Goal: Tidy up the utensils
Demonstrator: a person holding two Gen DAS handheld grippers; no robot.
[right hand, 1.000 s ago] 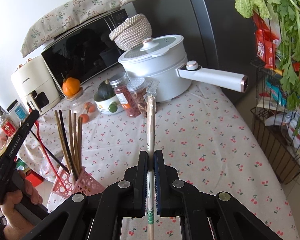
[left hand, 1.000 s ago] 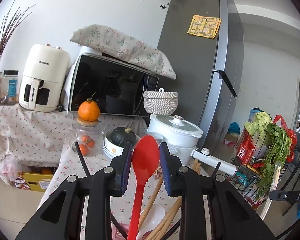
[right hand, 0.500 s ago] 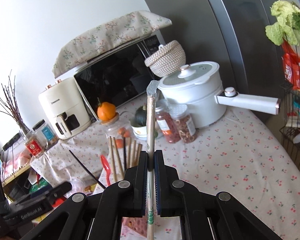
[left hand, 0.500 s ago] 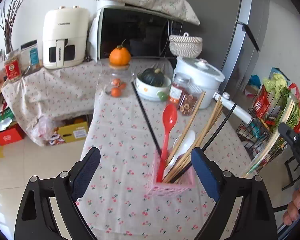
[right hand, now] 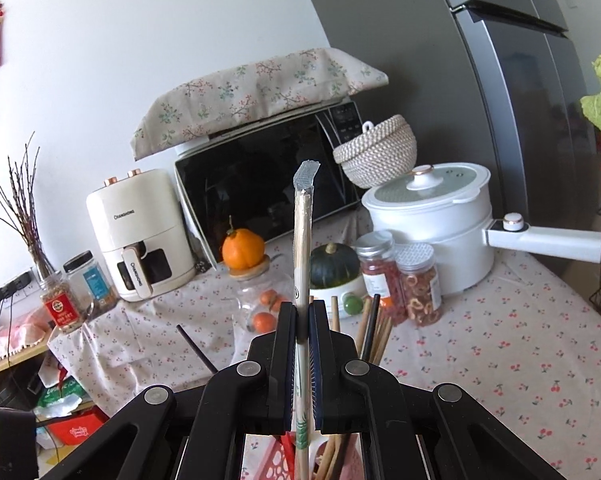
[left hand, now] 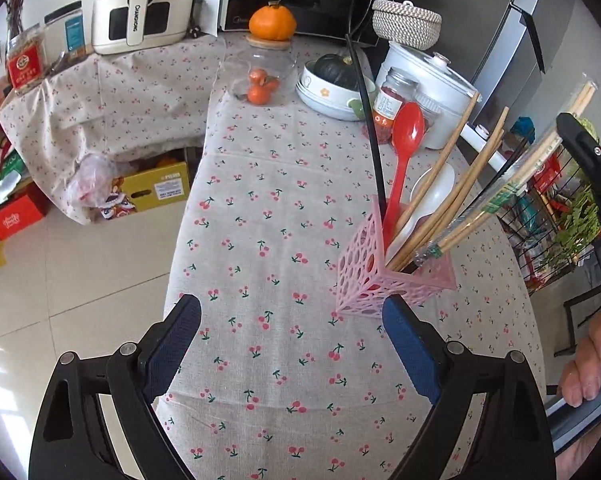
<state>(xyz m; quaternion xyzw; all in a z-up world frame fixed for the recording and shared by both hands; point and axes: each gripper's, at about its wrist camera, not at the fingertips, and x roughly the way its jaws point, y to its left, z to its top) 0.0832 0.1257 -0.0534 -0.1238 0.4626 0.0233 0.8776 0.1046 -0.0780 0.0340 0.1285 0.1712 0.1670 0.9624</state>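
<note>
A pink perforated utensil holder (left hand: 374, 276) stands on the cherry-print tablecloth. It holds a red spoon (left hand: 404, 148), a white spoon (left hand: 428, 196), wooden chopsticks (left hand: 452, 184) and a black chopstick (left hand: 364, 108). My left gripper (left hand: 292, 348) is open and empty, near the holder's front. My right gripper (right hand: 301, 316) is shut on wrapped chopsticks (right hand: 302, 248), held upright directly above the holder (right hand: 340, 464). In the left wrist view the wrapped chopsticks (left hand: 500, 196) have their lower end in the holder, with the right gripper body at the right edge.
At the back of the table stand a white pot (right hand: 432, 216), two spice jars (right hand: 396, 276), a bowl with a squash (left hand: 334, 84), a glass jar topped by an orange (left hand: 270, 56), a microwave (right hand: 260, 192) and an air fryer (left hand: 140, 4). A wire basket of greens (left hand: 560, 232) stands right.
My left gripper let go of the red spoon, opened wide and drew back from the holder. My right gripper carried the wrapped chopsticks over the holder and lowered their end into it.
</note>
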